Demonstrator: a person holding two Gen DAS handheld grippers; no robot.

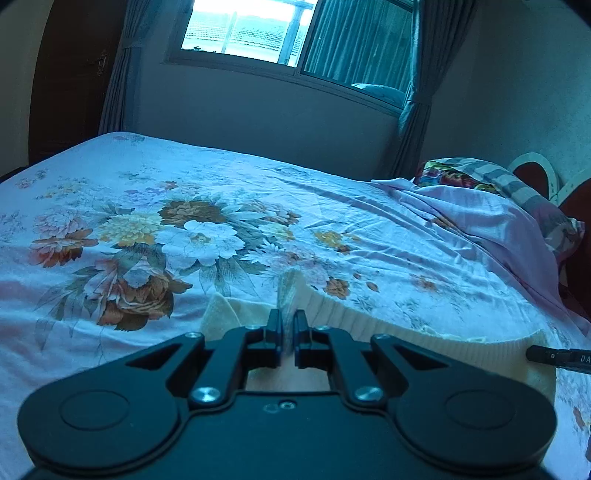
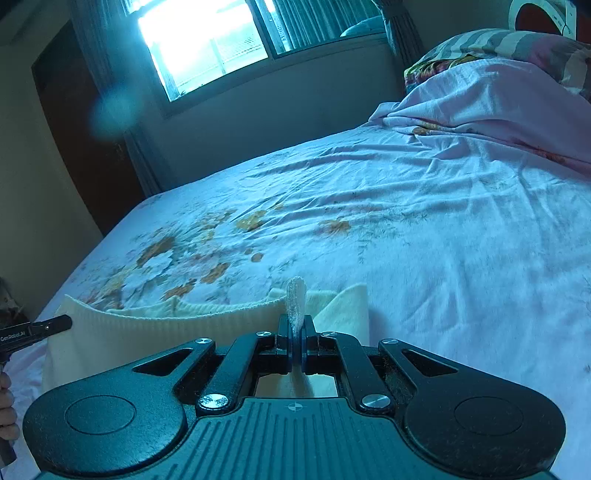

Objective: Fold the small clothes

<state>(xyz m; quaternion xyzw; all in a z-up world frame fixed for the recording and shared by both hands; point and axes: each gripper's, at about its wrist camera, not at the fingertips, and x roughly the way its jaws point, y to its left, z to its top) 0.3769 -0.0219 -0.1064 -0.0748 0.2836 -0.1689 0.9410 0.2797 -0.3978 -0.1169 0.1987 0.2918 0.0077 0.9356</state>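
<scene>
A cream ribbed knit garment (image 1: 388,325) is stretched between both grippers above the flowered bed sheet (image 1: 147,229). My left gripper (image 1: 287,325) is shut on one corner of its edge, and a pinch of fabric sticks up past the fingertips. My right gripper (image 2: 296,328) is shut on the other corner of the same cream garment (image 2: 155,332), with a tuft of knit poking out above the pads. Each view shows the other gripper's tip at the garment's far end: the right one (image 1: 554,357) and the left one (image 2: 44,328). The garment's lower part is hidden behind the gripper bodies.
The bed sheet (image 2: 406,229) is wrinkled and runs to the far edge under a window (image 1: 251,33). Pillows under a lilac cover (image 1: 491,210) lie at the right by the headboard (image 1: 535,173). A dark door (image 2: 81,122) stands at the left. A hand (image 2: 5,402) shows at the left edge.
</scene>
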